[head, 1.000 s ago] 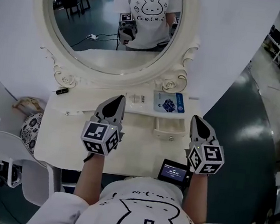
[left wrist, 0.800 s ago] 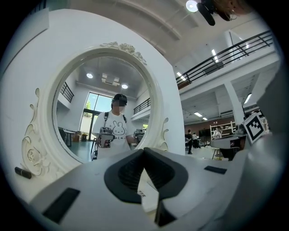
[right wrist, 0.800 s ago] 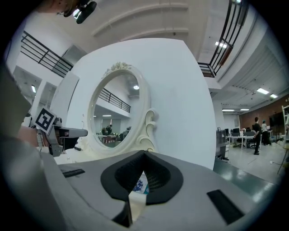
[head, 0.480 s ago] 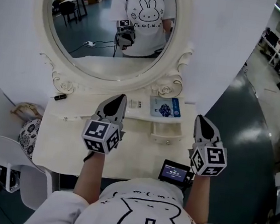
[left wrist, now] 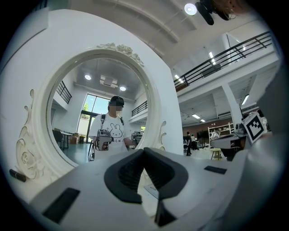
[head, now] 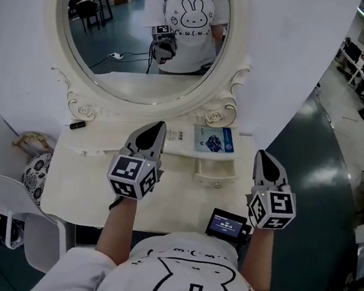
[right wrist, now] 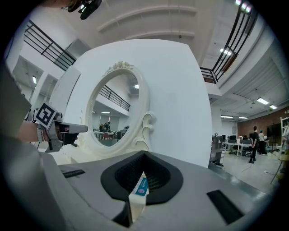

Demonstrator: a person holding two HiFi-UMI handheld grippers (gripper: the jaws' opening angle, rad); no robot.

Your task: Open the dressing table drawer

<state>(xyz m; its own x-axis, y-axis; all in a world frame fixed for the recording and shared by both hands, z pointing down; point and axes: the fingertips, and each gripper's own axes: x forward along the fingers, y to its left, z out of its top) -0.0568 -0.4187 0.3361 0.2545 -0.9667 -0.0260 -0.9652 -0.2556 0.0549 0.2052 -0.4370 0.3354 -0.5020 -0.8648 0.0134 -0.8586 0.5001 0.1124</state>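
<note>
Both grippers are hovering over the white bench point(head: 92, 177), pointing roughly level toward the big oval mirror point(head: 114, 54) at the back.

The left hand-held gripper point(head: 156, 129) is sitting approx mid-bench. Its jaws are meeting at the tips w/ nothing btwn them, so it's closed and empty. Its marker cube point(head: 132, 176) is facing the head cam.

The right hand-held gripper point(head: 261, 156) is hanging over the bench's right edge, partly above the dark floor. Its jaws are likewise closed at the tips and gripping nothing. In the right gripper view a packet w/ a blue label point(head: 214, 139) is showing through the gap behind the tips, but it's lying on the low shelf under the mirror, not in the jaws.

The drawer point(head: 216, 169) is sitting in that low shelf unit, right of centre, just below the packet. It's btwn the two grippers, nearer the right one. It's looking part-way out from the shelf front, w/ its small knob point(head: 216, 185) facing the person. Neither gripper is touching the drawer or the knob.

A small black item point(head: 78, 125) is lying at the back left of the bench. A small lit screen device point(head: 226, 223) is sitting at the front edge, beside the right forearm. A white chair point(head: 11, 199) is standing off the left end.

The mirror is reflecting the person in a white bunny T-shirt point(head: 190, 24).
</note>
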